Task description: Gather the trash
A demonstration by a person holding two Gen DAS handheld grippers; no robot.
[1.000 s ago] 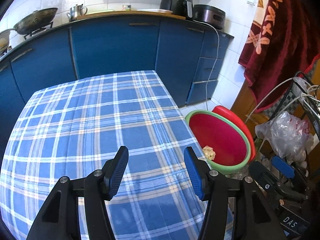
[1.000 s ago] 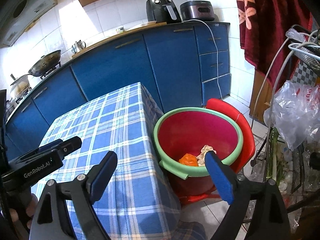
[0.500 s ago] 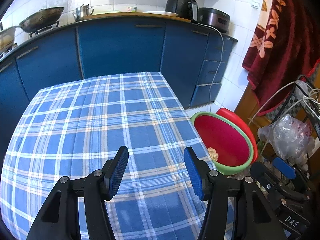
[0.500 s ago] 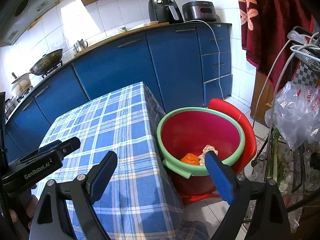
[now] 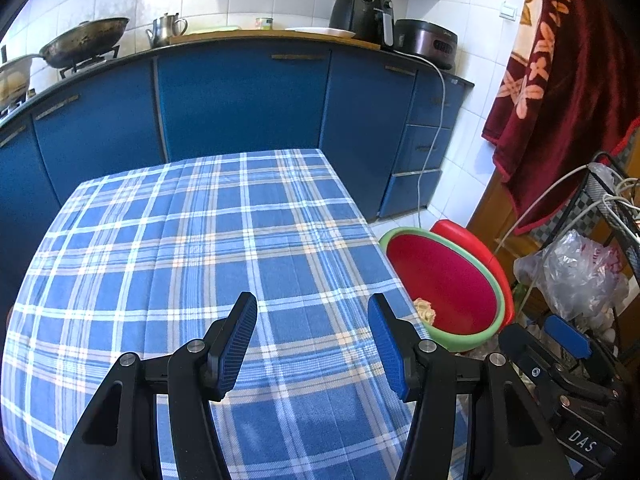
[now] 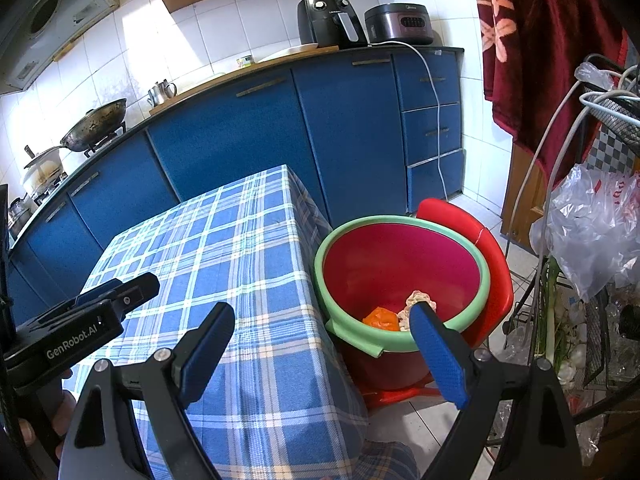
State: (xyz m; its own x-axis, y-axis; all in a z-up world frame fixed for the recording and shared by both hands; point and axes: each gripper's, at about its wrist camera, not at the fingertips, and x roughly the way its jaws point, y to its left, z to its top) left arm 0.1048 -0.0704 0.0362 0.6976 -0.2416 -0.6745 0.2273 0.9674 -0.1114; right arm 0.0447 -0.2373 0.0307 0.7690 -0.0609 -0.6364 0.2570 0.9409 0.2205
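A red bin with a green rim (image 6: 402, 268) stands on a red chair right of the table; it also shows in the left wrist view (image 5: 444, 284). Inside lie an orange scrap (image 6: 380, 319) and a crumpled pale wad (image 6: 418, 300), the wad also showing in the left wrist view (image 5: 425, 311). My left gripper (image 5: 312, 344) is open and empty above the blue plaid tablecloth (image 5: 192, 248). My right gripper (image 6: 324, 356) is open and empty, held over the table's right edge and the bin's near rim.
Blue kitchen cabinets (image 5: 240, 96) run behind the table, with a wok (image 5: 80, 40), an air fryer (image 5: 362, 12) and a cooker on the counter. A dark red towel (image 5: 560, 80) hangs at right. A wire rack with plastic bags (image 6: 592, 232) stands right of the bin.
Both grippers have drawn back and risen slightly, so the table and bin look a little farther away. Both stay open and empty.
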